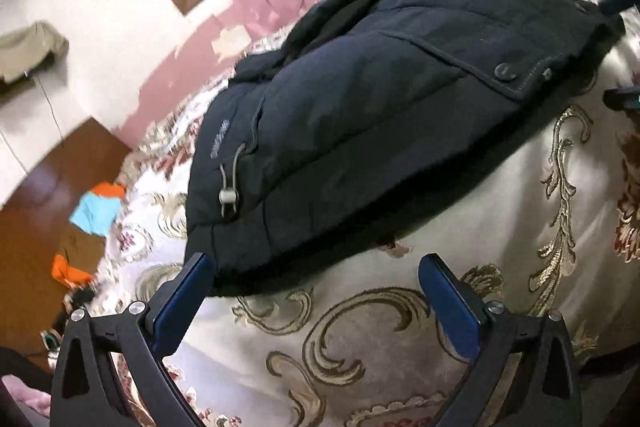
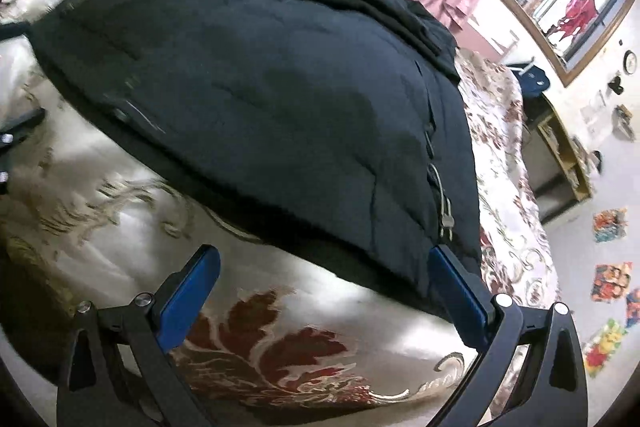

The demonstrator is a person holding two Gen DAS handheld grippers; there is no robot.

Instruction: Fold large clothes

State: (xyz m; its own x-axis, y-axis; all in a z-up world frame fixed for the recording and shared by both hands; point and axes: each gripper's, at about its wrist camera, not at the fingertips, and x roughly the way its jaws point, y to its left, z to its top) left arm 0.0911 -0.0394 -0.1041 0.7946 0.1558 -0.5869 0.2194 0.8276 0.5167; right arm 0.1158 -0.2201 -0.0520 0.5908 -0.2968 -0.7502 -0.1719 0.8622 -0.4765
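A dark padded jacket (image 1: pixel 360 99) lies folded in a bulky heap on the bed (image 1: pixel 520 267), over its flowered cover. The left tool (image 1: pixel 316 273) is spread wide at the jacket's near hem, one finger touching the corner. The right tool (image 2: pixel 324 267) is also spread, holding nothing, at the opposite corner. Bare cover lies open in front of both.

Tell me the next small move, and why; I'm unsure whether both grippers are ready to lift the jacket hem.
Probably ease both open grippers forward and close on the near hem of the jacket. The left gripper and right gripper each sit at a hem corner, empty, on the bedspread.
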